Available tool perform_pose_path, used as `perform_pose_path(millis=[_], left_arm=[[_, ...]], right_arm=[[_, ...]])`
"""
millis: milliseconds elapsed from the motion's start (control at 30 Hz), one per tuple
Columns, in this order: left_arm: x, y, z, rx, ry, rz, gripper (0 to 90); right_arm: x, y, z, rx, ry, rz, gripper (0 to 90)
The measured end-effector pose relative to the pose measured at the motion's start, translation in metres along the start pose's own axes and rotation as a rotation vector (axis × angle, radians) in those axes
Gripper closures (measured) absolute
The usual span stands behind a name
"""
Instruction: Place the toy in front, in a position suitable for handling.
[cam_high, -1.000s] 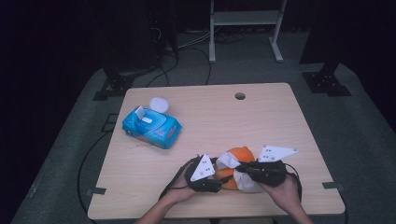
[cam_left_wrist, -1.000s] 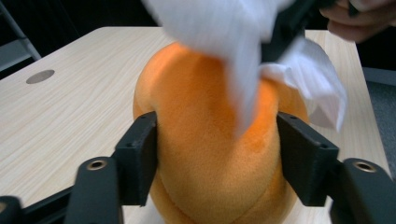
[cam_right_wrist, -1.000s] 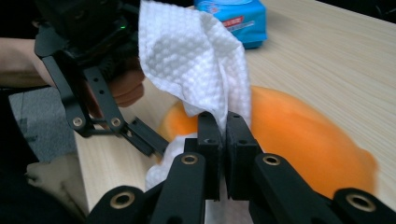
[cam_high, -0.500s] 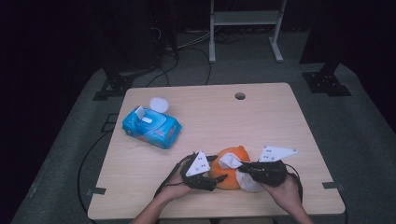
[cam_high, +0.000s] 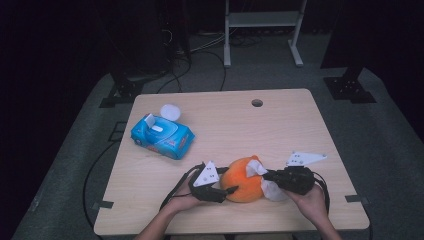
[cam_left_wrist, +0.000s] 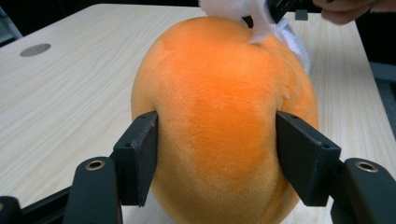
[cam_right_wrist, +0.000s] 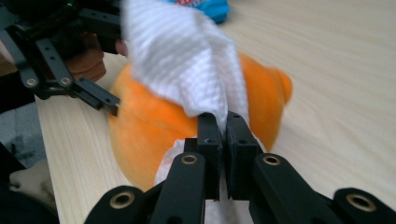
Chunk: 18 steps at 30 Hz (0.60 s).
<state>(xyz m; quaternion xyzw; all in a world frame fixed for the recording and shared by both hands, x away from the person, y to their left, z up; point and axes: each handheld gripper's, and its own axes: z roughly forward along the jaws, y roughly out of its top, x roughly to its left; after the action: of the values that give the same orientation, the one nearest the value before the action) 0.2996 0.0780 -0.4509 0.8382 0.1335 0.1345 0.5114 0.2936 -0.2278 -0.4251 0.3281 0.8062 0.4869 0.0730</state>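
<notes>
Orange plush (cam_high: 243, 180) on pale wood table (cam_high: 280, 130), grey carpet (cam_high: 380, 135), dark room

Orange toy (cam_left_wrist: 219, 121) fuzzy plush; white wipe (cam_right_wrist: 187, 65) ribbed cloth (waffle-like); table (cam_high: 280, 130) pale matt woodgrain.

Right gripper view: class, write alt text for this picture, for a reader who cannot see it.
The right tool pinches a white wipe between its closed black jaws and holds it against an orange plush toy on a pale wooden table. The left tool meets the toy from the far side, and a blue wipes pack lies behind.
</notes>
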Motion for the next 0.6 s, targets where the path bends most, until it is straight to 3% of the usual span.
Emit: perform_pose_path(millis=[33,133,200,267,400,500,600], left_arm=[[0.000,0.000,0.000,-0.002,-0.001,-0.007,33.8],[0.001,0.003,0.000,-0.002,-0.014,-0.035,29.5],[0.001,0.007,0.000,-0.008,-0.015,-0.076,19.0],[0.001,0.008,-0.001,-0.006,-0.020,-0.087,17.8],[0.001,0.006,-0.003,0.007,-0.026,-0.053,29.2],[0.002,0.004,-0.003,0.010,-0.025,-0.039,33.8],[0.003,0.003,-0.002,-0.003,-0.021,-0.056,34.7]], right_arm=[[-0.003,-0.001,-0.001,-0.010,0.010,0.027,85.4],[-0.004,0.001,-0.002,-0.021,0.003,0.033,85.4],[0.002,0.002,0.000,-0.010,0.007,0.002,85.4],[0.012,0.002,0.003,-0.004,0.028,-0.021,85.5],[0.031,0.007,0.004,0.012,0.044,-0.102,85.5],[0.025,0.004,0.005,0.024,0.040,-0.088,85.6],[0.012,-0.001,0.002,0.055,0.004,-0.059,85.5]])
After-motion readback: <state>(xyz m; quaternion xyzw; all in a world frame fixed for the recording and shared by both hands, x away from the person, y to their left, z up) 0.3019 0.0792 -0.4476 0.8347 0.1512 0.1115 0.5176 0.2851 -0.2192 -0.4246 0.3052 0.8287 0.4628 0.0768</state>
